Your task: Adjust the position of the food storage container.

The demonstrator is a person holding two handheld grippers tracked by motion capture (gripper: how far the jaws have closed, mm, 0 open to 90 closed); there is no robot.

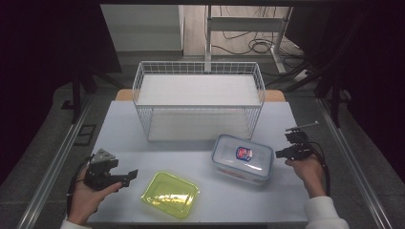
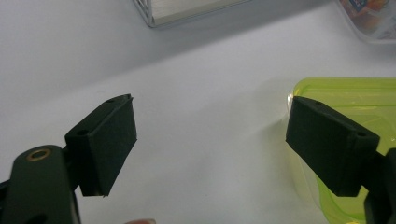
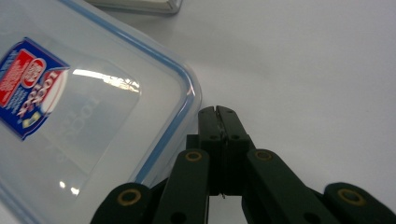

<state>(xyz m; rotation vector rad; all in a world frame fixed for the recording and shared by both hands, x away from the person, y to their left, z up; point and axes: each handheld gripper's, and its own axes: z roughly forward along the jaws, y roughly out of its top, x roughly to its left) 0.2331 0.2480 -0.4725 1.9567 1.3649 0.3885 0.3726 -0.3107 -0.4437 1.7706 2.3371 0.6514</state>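
Presently the right gripper has its fingers clenched on nothing, just beside the clear box, blue-rimmed and labelled. Released, the left gripper sits by the green tray; a wire rack stands behind on the bench.

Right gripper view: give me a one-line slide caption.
Right gripper, jaws shut on nothing, beside the corner of the clear blue-rimmed lidded container on the white table.

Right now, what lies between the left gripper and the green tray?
Bare white table in the high view. Left gripper, jaws open, sits short of the green tray; in its own view, one jaw overlaps the tray's edge.
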